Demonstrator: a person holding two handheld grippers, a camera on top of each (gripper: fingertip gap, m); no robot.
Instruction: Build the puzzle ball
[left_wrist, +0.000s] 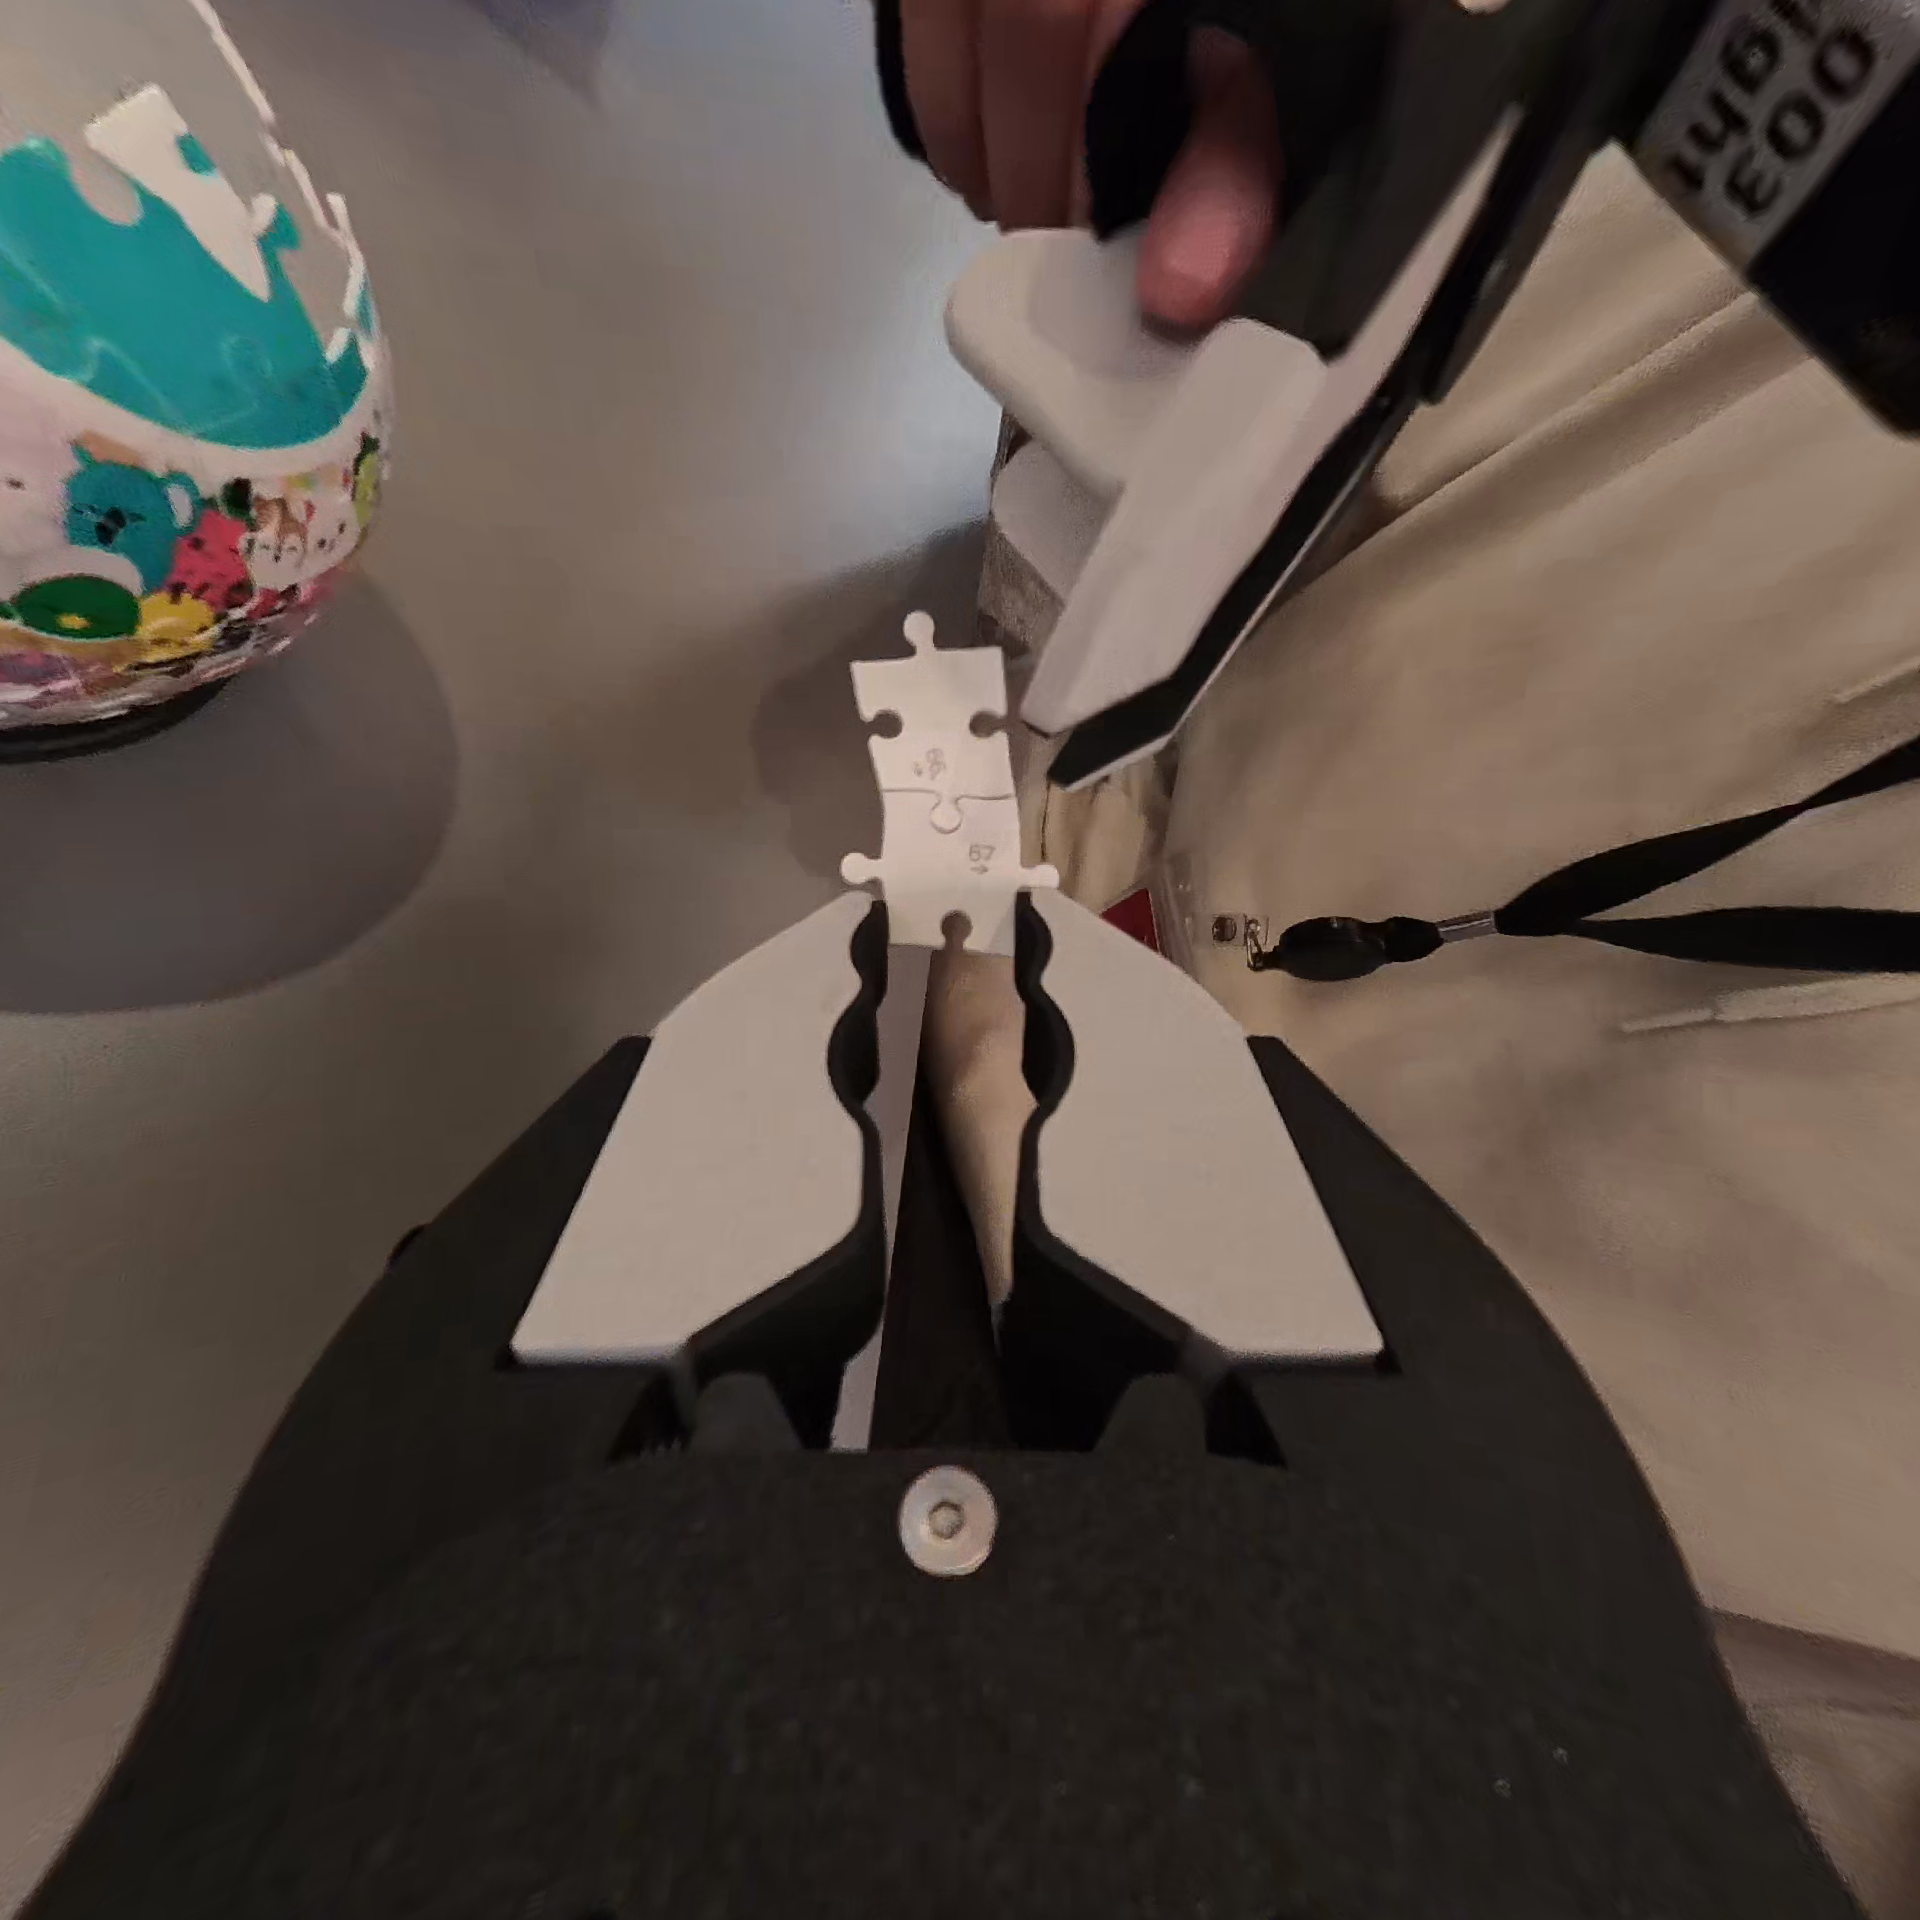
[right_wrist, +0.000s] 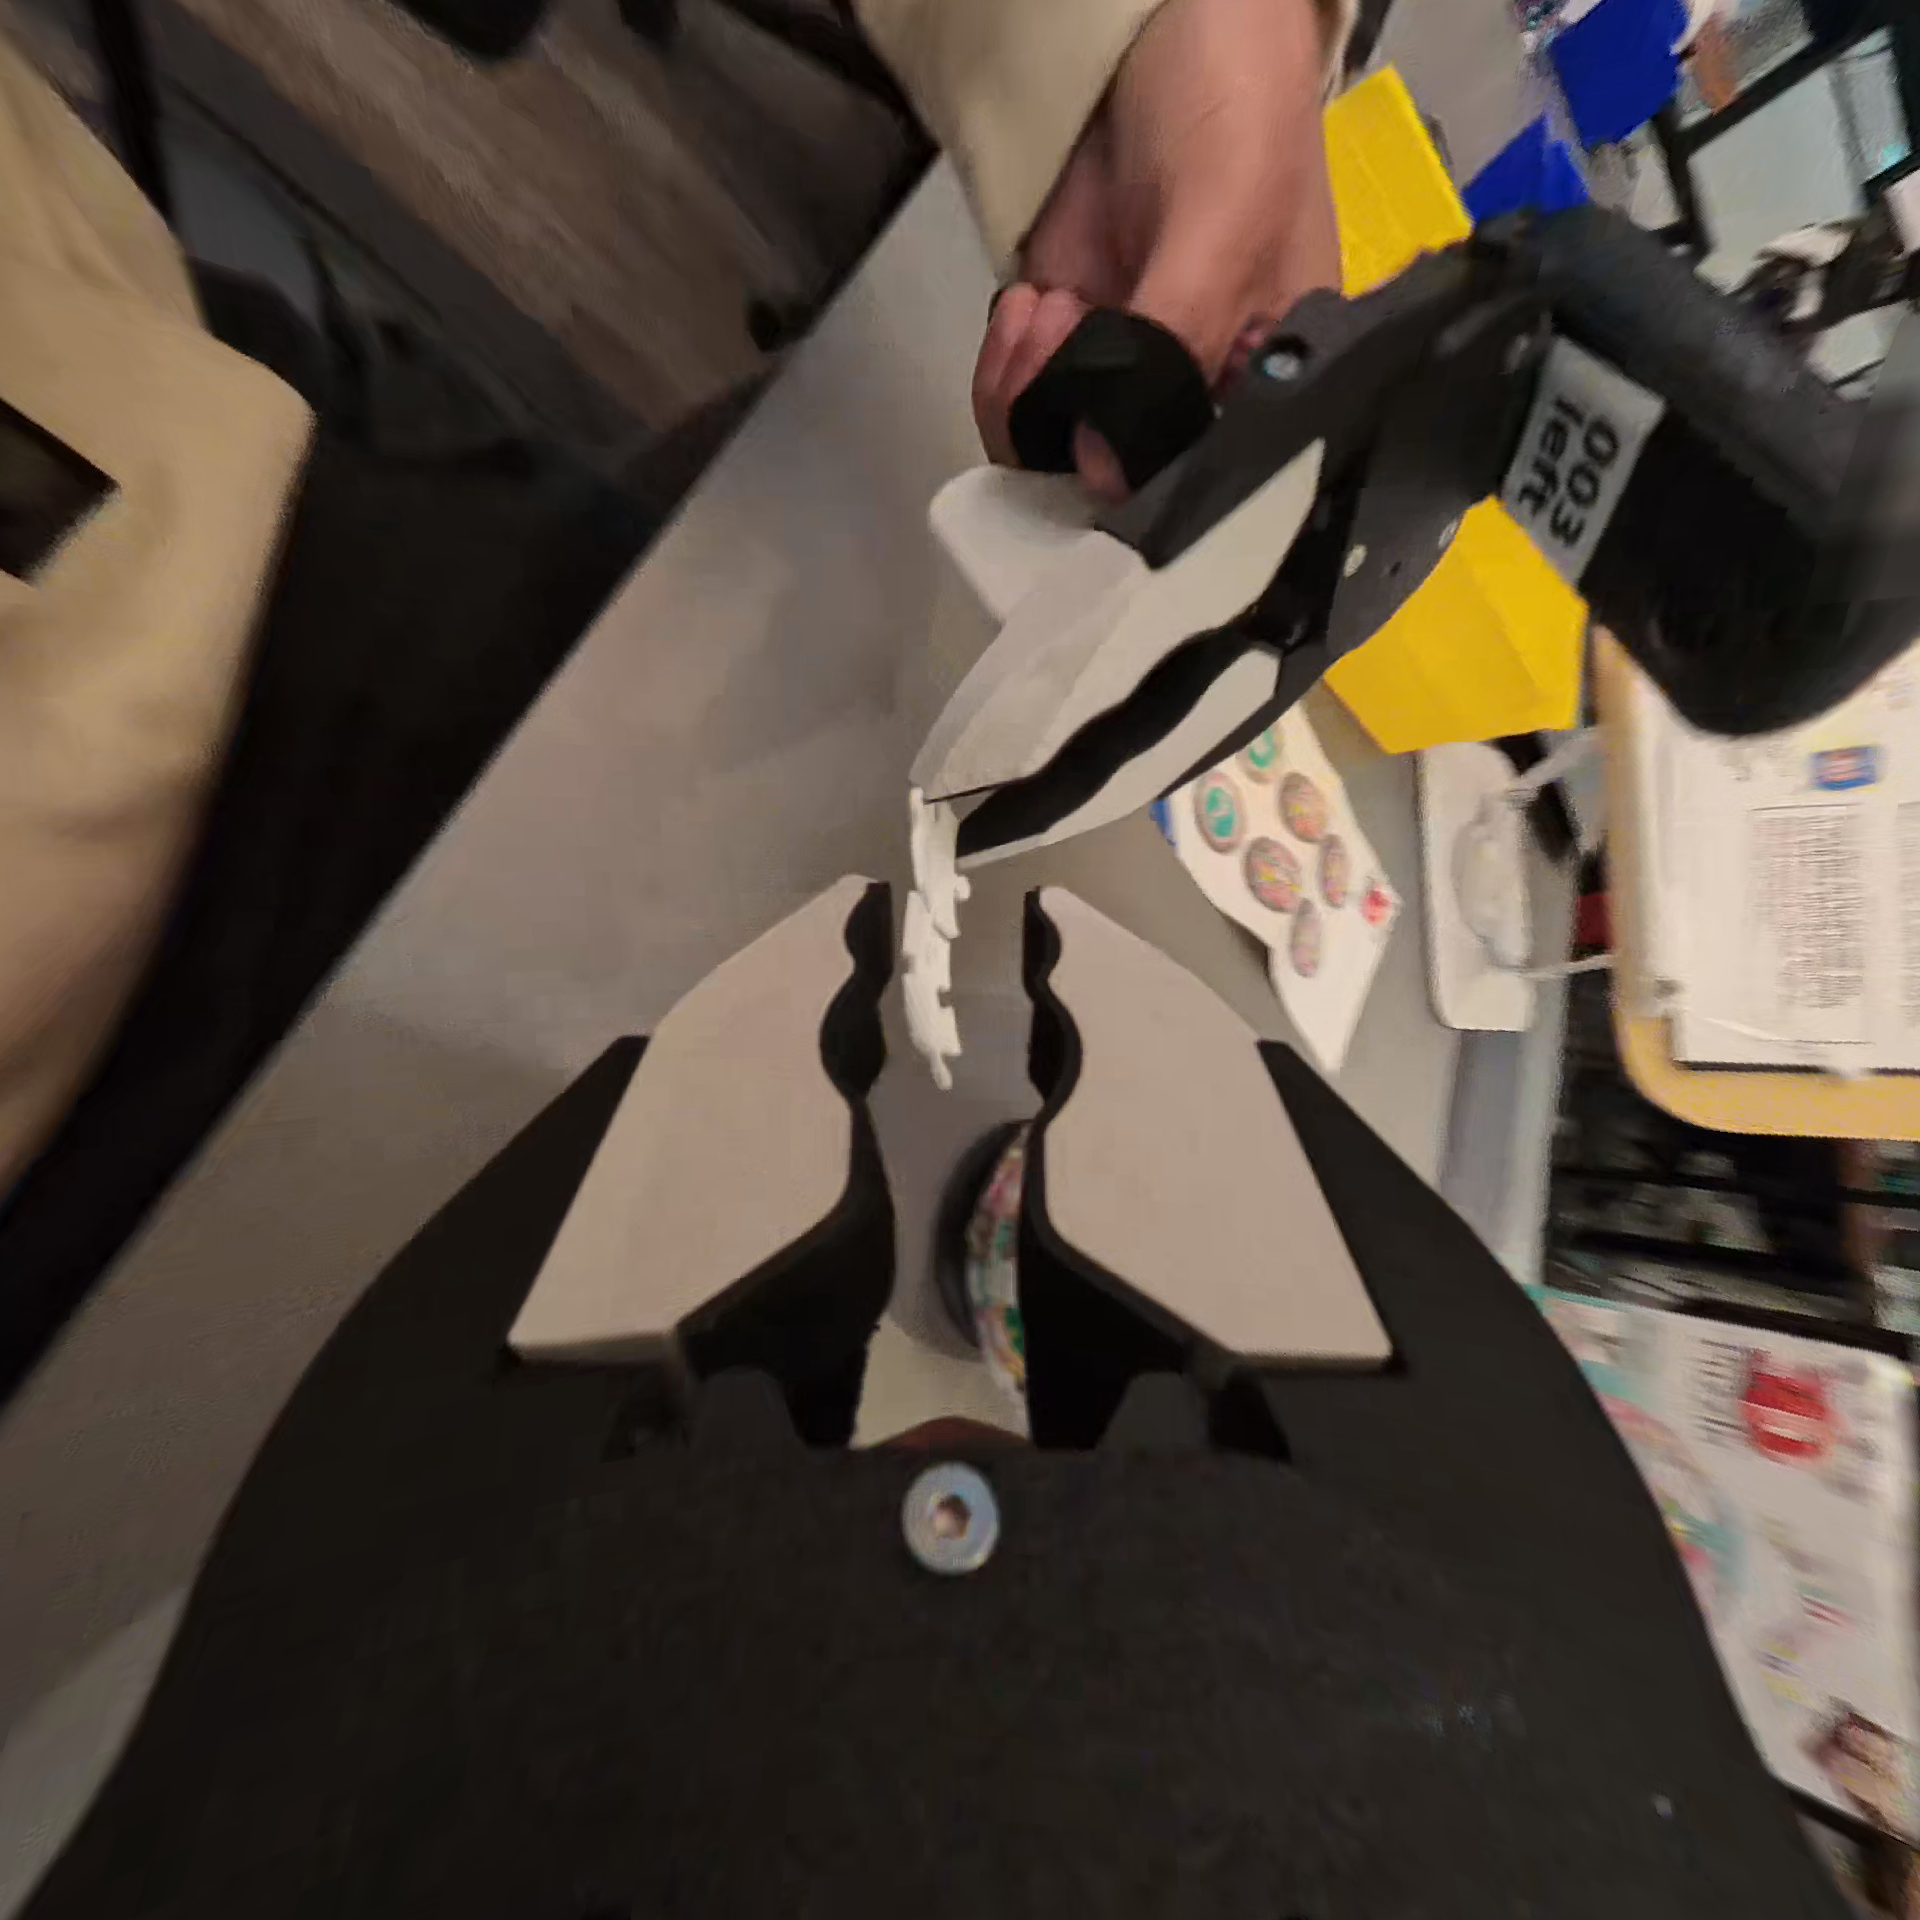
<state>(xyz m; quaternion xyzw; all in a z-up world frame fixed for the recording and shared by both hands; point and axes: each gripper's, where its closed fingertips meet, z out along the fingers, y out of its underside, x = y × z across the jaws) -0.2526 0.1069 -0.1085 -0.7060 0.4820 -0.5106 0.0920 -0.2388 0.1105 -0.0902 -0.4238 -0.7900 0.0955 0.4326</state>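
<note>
Passing the joined pieces

My left gripper (left_wrist: 951, 914) is pinching the piece strip (left_wrist: 940, 800), its length pointing into my open right gripper (right_wrist: 956, 904).

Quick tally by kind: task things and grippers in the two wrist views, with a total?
Grippers: 2, the left gripper shut on the pieces, the right gripper open beside them
Joined white puzzle pieces: 2, one strip clear of the table
Partly built puzzle ball: 1, on a dark stand
Total: 5
</note>
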